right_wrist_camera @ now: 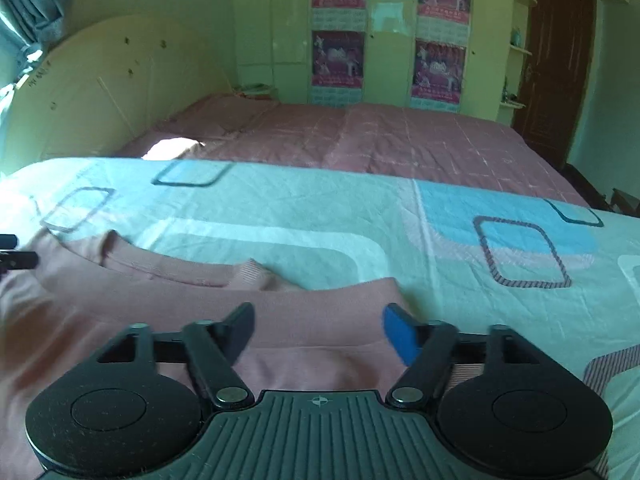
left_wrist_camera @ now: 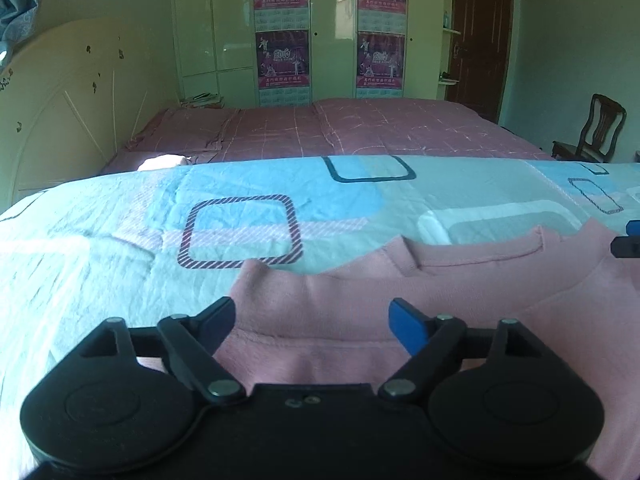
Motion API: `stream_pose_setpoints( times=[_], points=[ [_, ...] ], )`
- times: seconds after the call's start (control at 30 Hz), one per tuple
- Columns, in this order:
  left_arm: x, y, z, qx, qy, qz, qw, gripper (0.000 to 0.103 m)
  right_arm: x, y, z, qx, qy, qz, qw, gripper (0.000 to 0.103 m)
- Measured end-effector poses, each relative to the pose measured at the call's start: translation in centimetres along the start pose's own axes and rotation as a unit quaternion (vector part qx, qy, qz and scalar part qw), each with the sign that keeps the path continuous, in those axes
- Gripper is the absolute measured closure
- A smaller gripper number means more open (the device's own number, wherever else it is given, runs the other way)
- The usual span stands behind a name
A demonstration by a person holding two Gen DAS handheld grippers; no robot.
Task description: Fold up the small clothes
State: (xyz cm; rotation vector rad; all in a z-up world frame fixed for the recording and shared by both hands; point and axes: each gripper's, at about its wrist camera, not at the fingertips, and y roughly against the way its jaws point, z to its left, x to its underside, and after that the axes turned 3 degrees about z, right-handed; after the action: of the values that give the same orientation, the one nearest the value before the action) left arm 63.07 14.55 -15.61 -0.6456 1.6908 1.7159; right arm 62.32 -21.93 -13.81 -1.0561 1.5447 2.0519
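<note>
You are holding both tongs released over the pink top (left_wrist_camera: pixel 400 280), which is lying flat on the blue patterned sheet (left_wrist_camera: pixel 120 240) of the near bed. Your left tongs (left_wrist_camera: pixel 312 320) are hovering wide apart above the top's left part, near what looks like a sleeve end or hem; your right tongs (right_wrist_camera: pixel 318 330) are doing the same on the right side, their jaws straddling the cloth's near edge. Nothing is being gripped by either.

The top is lying spread with its neckline (right_wrist_camera: pixel 172 268) facing away from you, and part of it is already looking doubled over, so judging from that, you are partway through the fold. Having one pair of tongs at each side is probably letting you take two matching points and carry them across together, keeping the edge straight.

No basket, box or drawer is showing in either view. The far bed (left_wrist_camera: pixel 360 128) with the pink cover is carrying only its own bedding, as far as can be told.
</note>
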Motion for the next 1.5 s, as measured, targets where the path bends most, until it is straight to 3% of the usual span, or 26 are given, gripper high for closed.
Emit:
stream_pose_setpoints(
  times=[0.13, 0.23, 0.4, 0.53, 0.67, 0.77, 0.83, 0.9, 1.0, 1.1, 1.2, 1.37, 1.4, 1.5],
  points=[
    [1.7, 1.7, -3.6, 0.021, -0.004, 0.002, 0.9998, 0.020, 1.7, 0.9, 3.9, -0.047, 0.025, 0.008, 0.999, 0.030],
    [2.9, 3.1, -5.4, 0.028, 0.007, 0.000, 0.9996, 0.020, 2.9, 1.5, 5.8, -0.061, 0.034, 0.010, 0.997, 0.037],
    [4.6, 4.0, -7.3, 0.032, -0.001, 0.010, 0.9995, 0.019, 4.6, 1.6, 8.5, -0.081, 0.061, 0.023, 0.995, 0.037],
    [5.8, 3.7, -6.7, 0.025, 0.003, 0.026, 0.9993, 0.017, 5.6, 1.0, 8.3, -0.070, 0.072, 0.048, 0.994, 0.037],
    [7.3, 5.5, -3.9, -0.009, 0.009, 0.016, 0.9998, 0.012, 6.2, 3.1, 3.8, -0.020, 0.025, 0.039, 0.999, 0.037],
    [8.8, 6.1, -1.3, -0.025, 0.040, 0.025, 0.9986, 0.010, 7.8, 3.9, -0.8, 0.028, -0.025, 0.066, 0.997, 0.037],
    [9.2, 6.6, -0.8, -0.032, 0.050, 0.024, 0.9980, 0.011, 8.2, 4.8, -1.9, 0.021, -0.044, 0.061, 0.997, 0.037],
    [8.8, 7.6, -1.6, -0.042, 0.048, 0.016, 0.9978, 0.021, 7.8, 6.3, -1.0, 0.026, -0.045, 0.041, 0.998, 0.038],
    [8.6, 8.6, -4.6, -0.018, 0.024, -0.005, 0.9995, 0.020, 7.4, 7.9, 2.1, -0.012, -0.027, 0.010, 1.000, 0.038],
    [9.0, 8.5, -7.9, -0.002, -0.016, 0.000, 0.9999, 0.020, 7.9, 7.0, 5.5, -0.027, 0.010, 0.029, 0.999, 0.038],
    [9.9, 7.8, -9.2, -0.002, -0.026, 0.024, 0.9994, 0.013, 9.6, 5.4, 6.9, 0.003, 0.027, 0.073, 0.997, 0.038],
    [10.7, 9.7, -8.7, -0.002, -0.030, 0.017, 0.9994, 0.020, 10.3, 7.8, 6.9, -0.010, 0.011, 0.053, 0.998, 0.038],
    [10.9, 10.0, -8.7, 0.003, -0.027, 0.016, 0.9995, 0.020, 10.6, 8.2, 7.1, -0.018, 0.013, 0.051, 0.998, 0.039],
    [11.9, 10.0, -9.8, 0.005, -0.038, 0.026, 0.9989, 0.020, 11.9, 7.7, 8.2, -0.020, 0.022, 0.077, 0.997, 0.057]
  ],
)
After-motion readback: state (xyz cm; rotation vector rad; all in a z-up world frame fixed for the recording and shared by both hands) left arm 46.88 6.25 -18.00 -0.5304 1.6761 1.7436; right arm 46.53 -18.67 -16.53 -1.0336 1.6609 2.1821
